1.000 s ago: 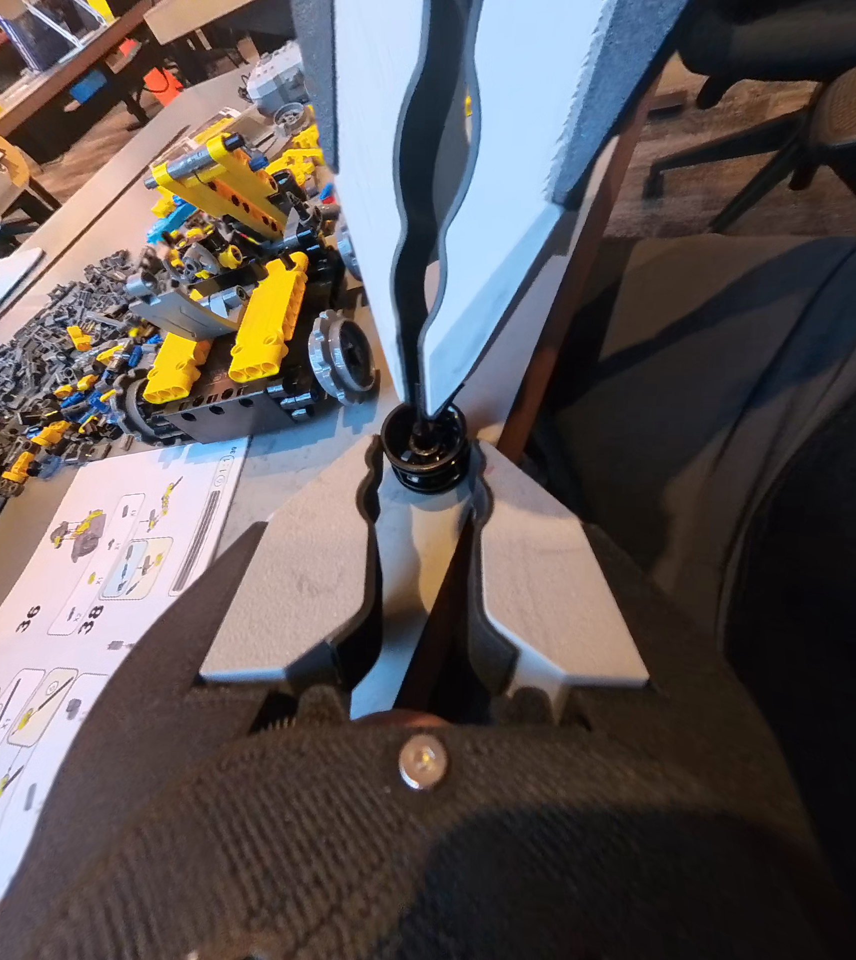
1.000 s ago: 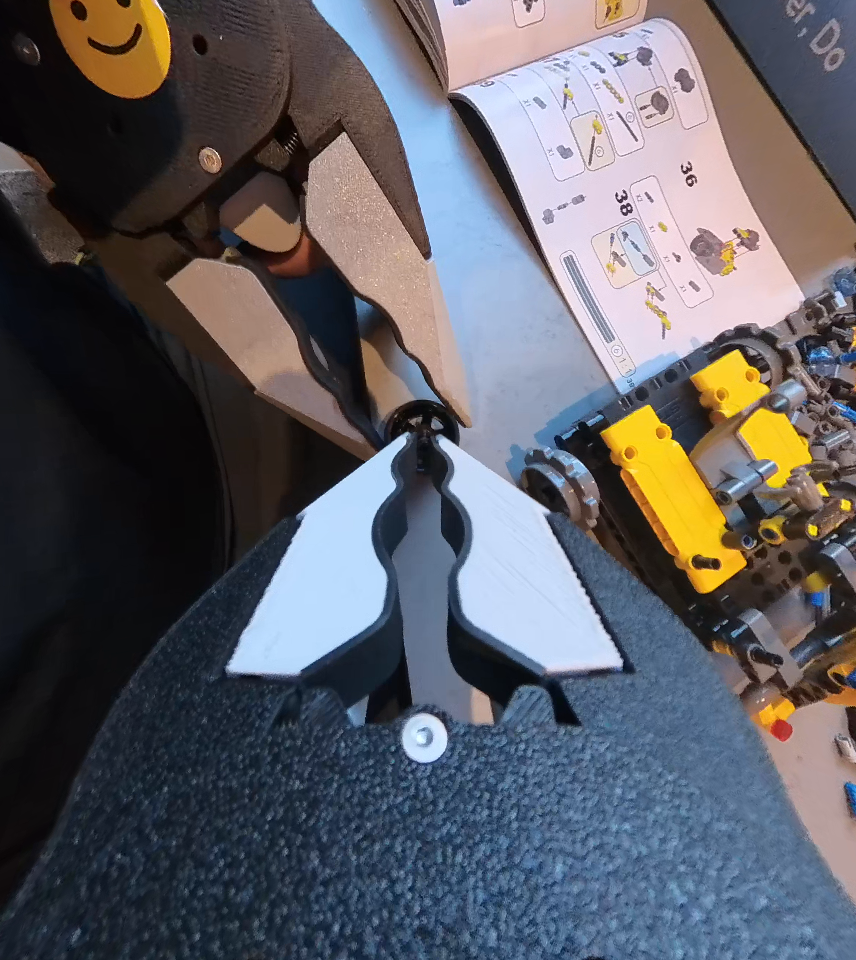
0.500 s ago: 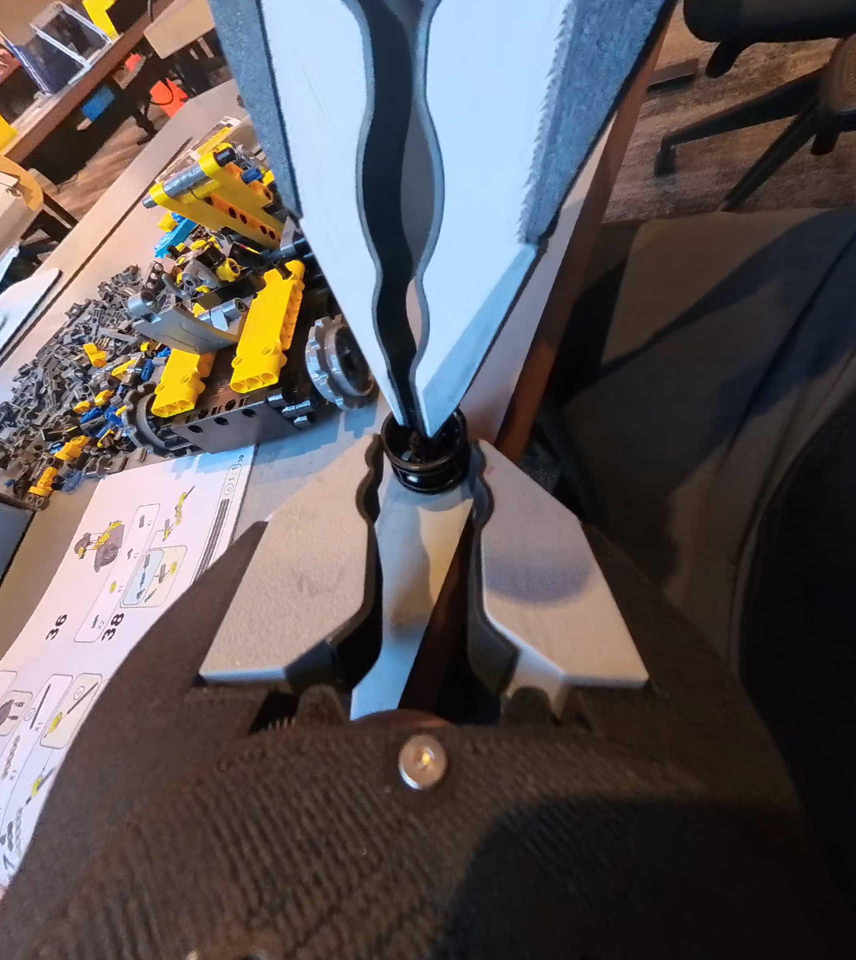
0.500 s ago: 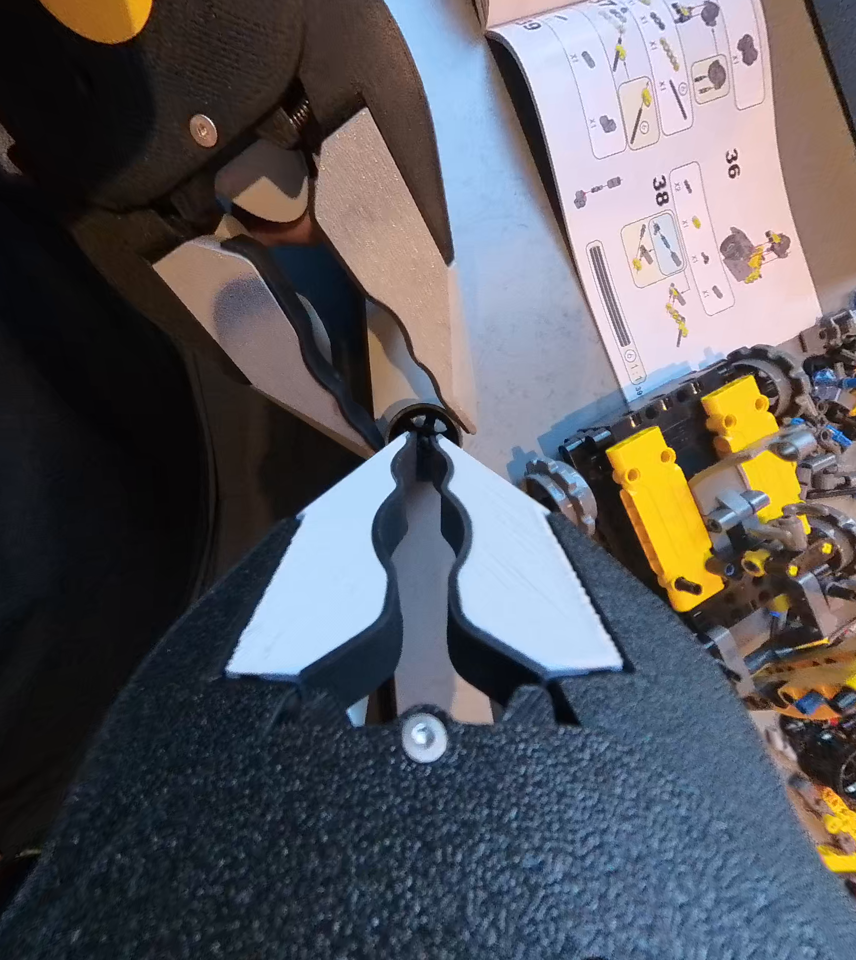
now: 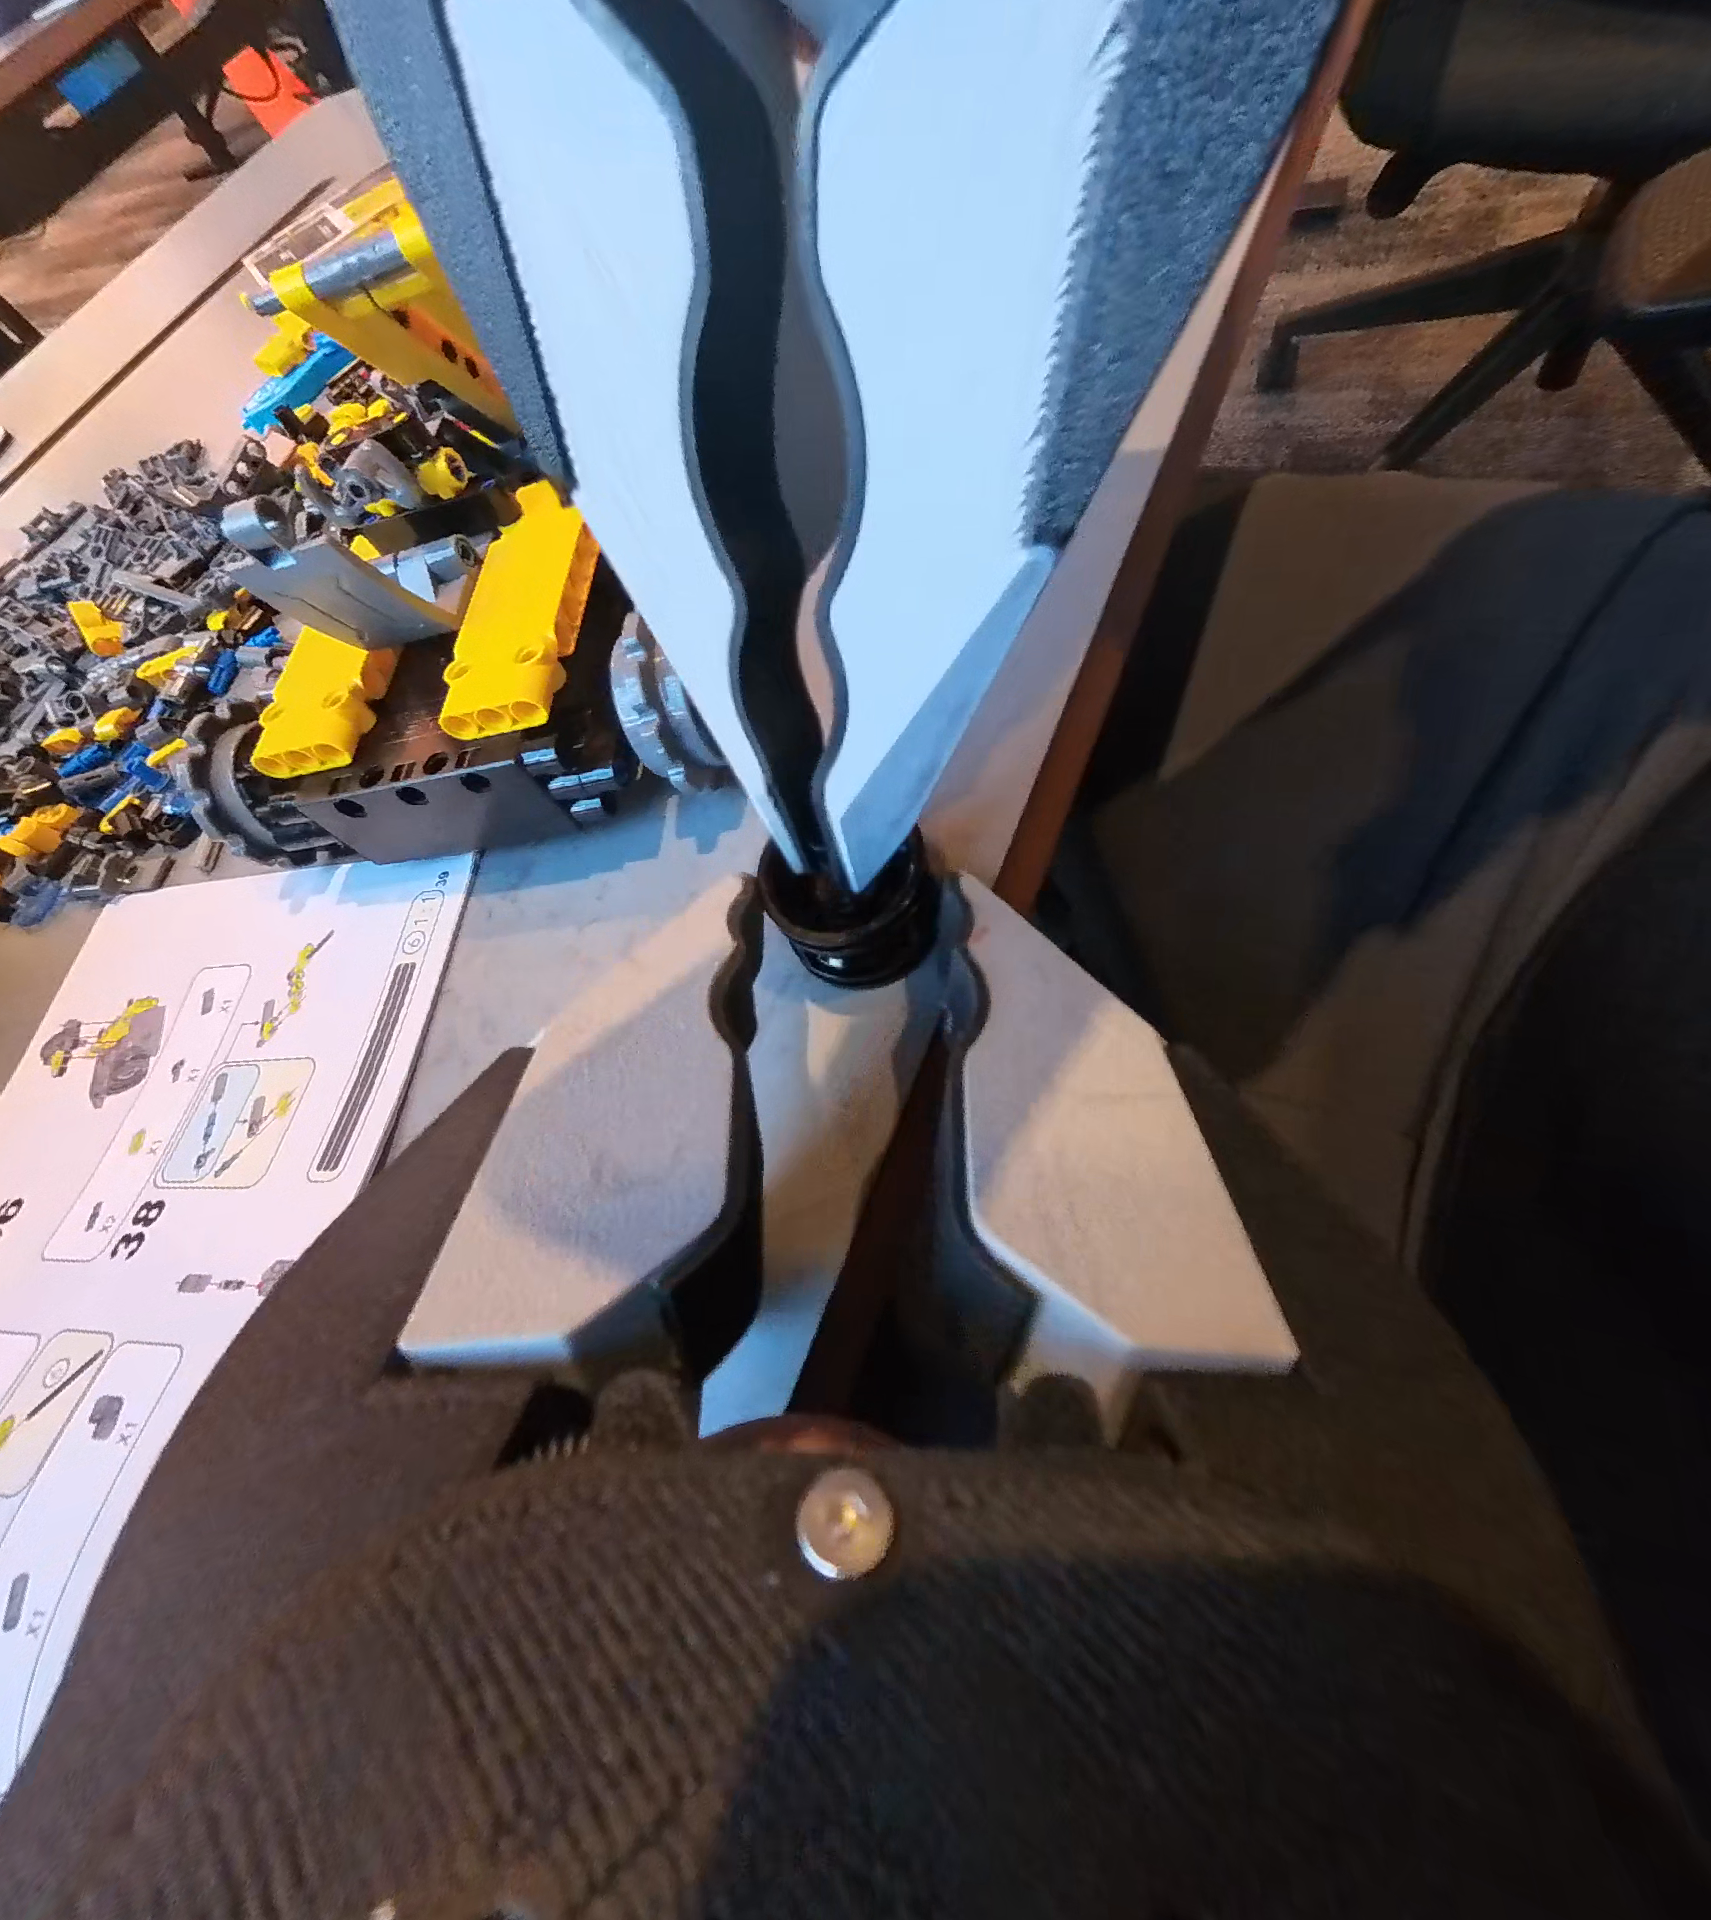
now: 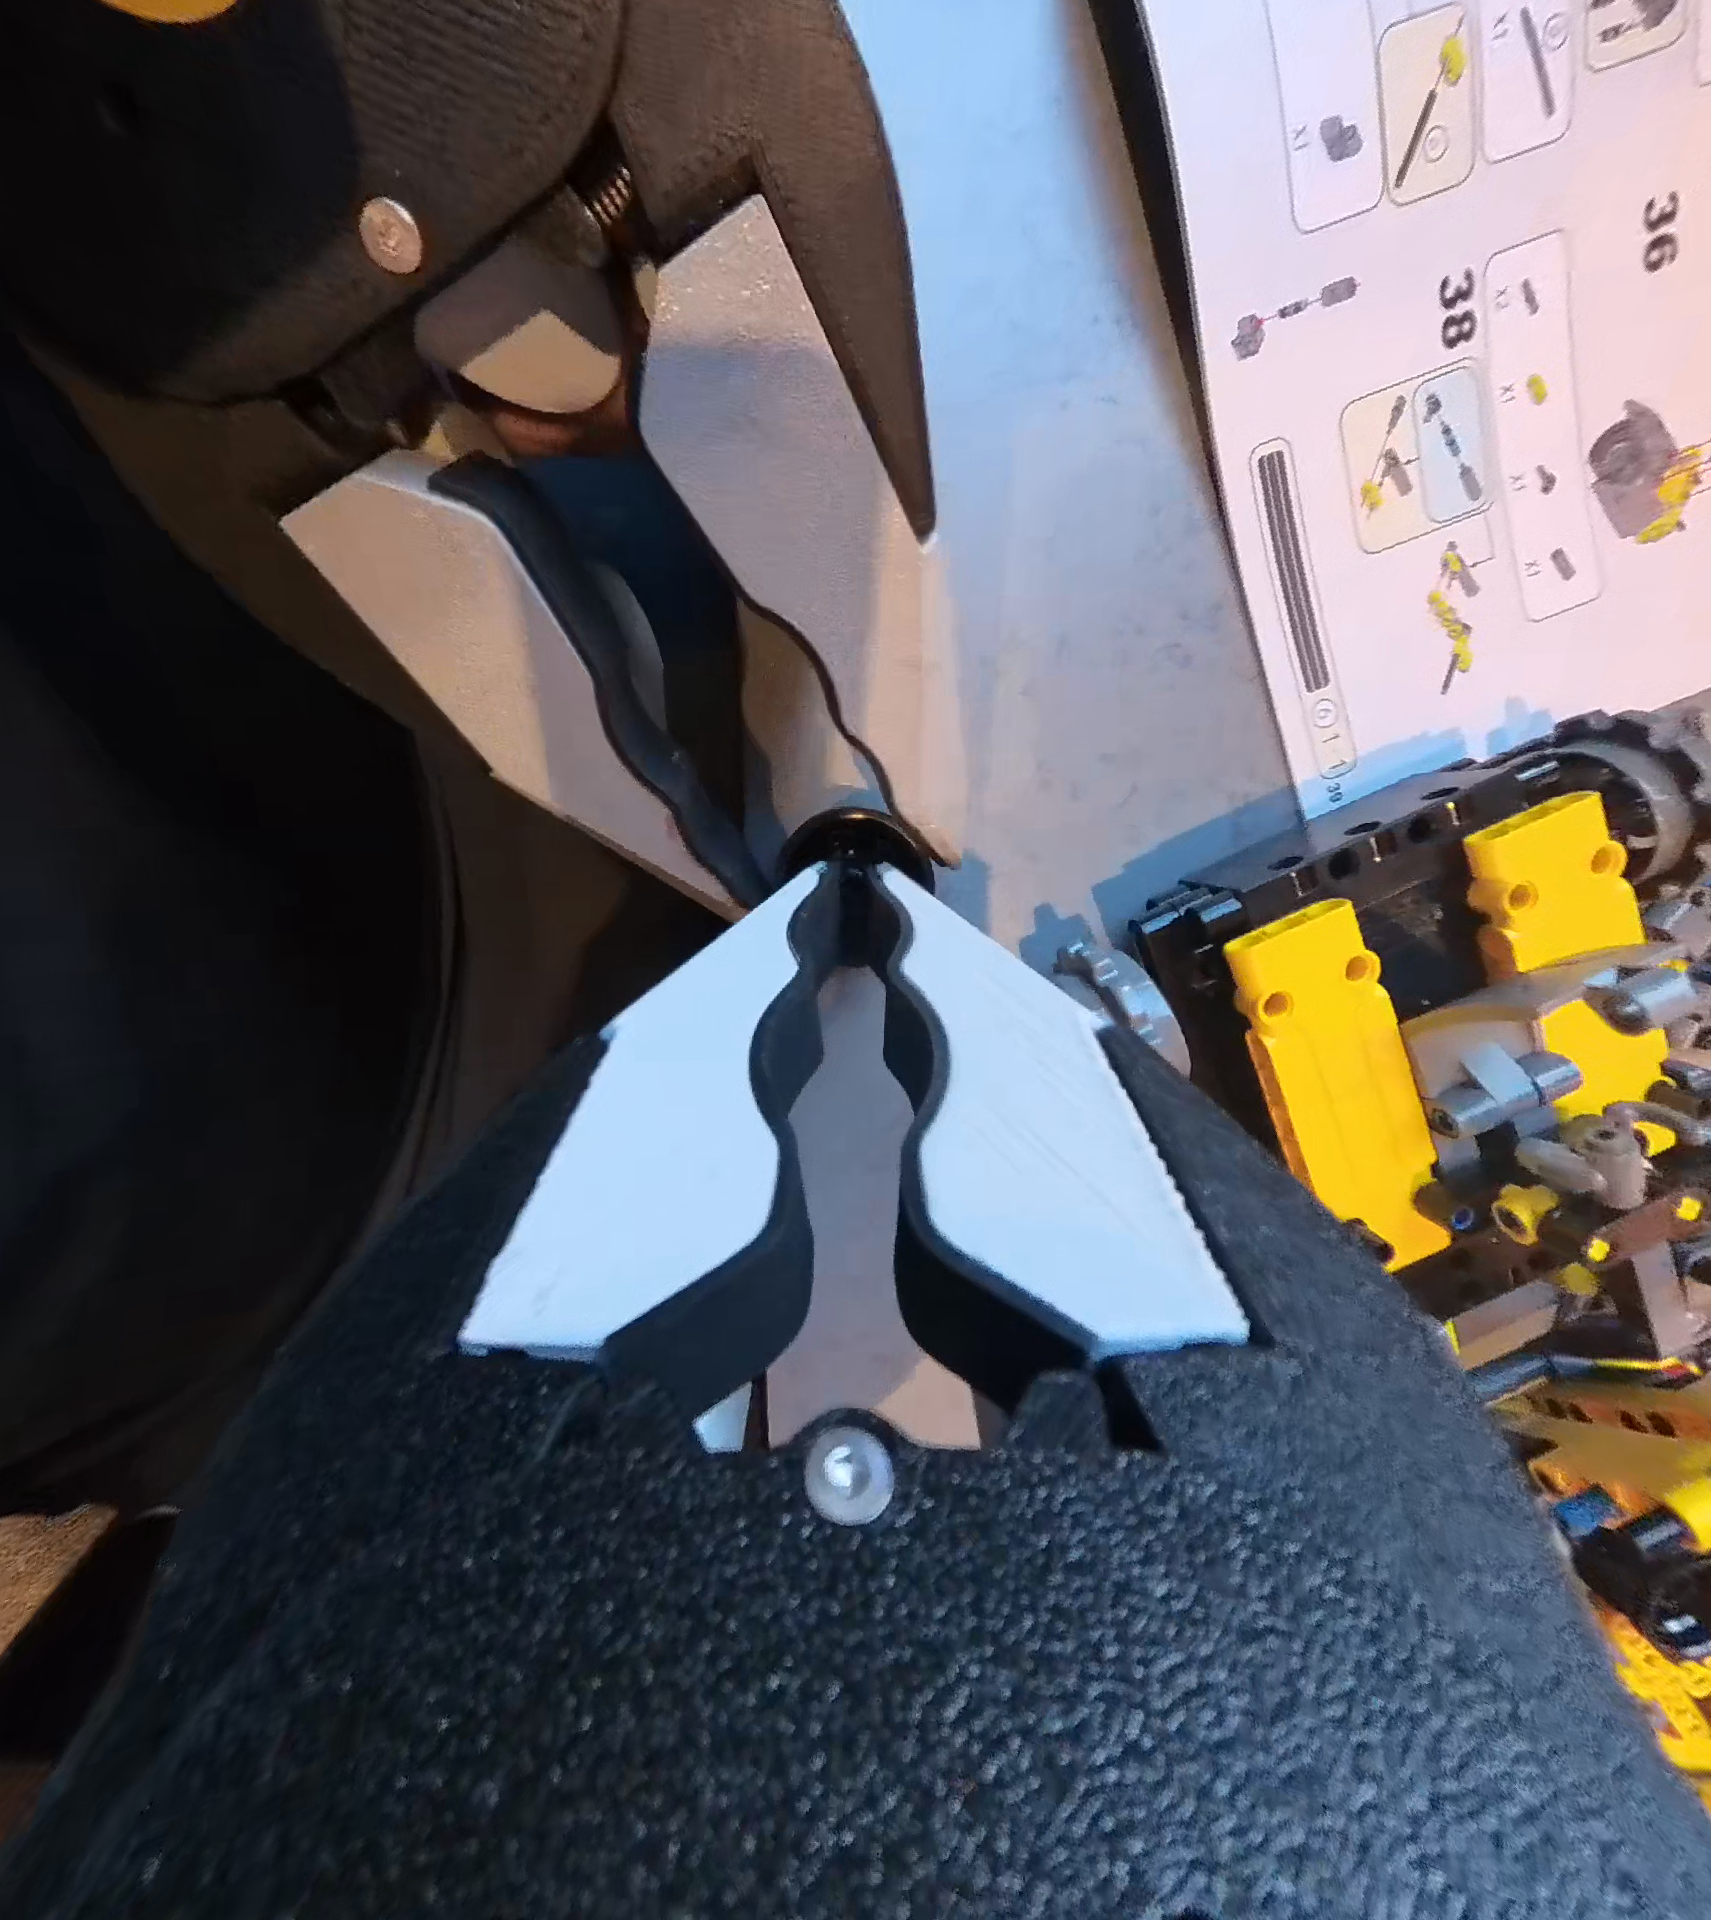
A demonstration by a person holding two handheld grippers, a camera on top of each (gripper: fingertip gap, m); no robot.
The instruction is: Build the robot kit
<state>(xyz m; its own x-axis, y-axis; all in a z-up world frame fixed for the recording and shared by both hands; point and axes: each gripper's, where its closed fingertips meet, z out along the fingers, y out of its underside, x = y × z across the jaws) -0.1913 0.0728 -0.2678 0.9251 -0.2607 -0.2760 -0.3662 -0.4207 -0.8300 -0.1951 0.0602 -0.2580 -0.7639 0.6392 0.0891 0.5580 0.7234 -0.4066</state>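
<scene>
Grey desk [image 5: 560,914] carries a yellow-and-black brick vehicle [image 5: 435,707]. Left tongs [image 5: 846,940] clamp a small black ribbed wheel [image 5: 851,935] at the desk edge; right tongs [image 6: 849,883] pinch its hub. Only the left view shows a black office chair [image 5: 1609,270]; only the right shows the left tongs' screw [image 6: 391,231].

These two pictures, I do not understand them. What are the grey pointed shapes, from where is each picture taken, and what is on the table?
Each picture comes from a camera on a hand-held gripper, looking forward along its two grey fingers. The left wrist view shows the left gripper from behind; the right wrist view shows the right gripper. They meet tip to tip at the table edge. The left one is shut on a small black wheel-like part; the right one's tips close on something thin and dark at its centre. On the grey table lie an open instruction booklet, a half-built yellow and black brick model and a pile of loose small pieces.
</scene>
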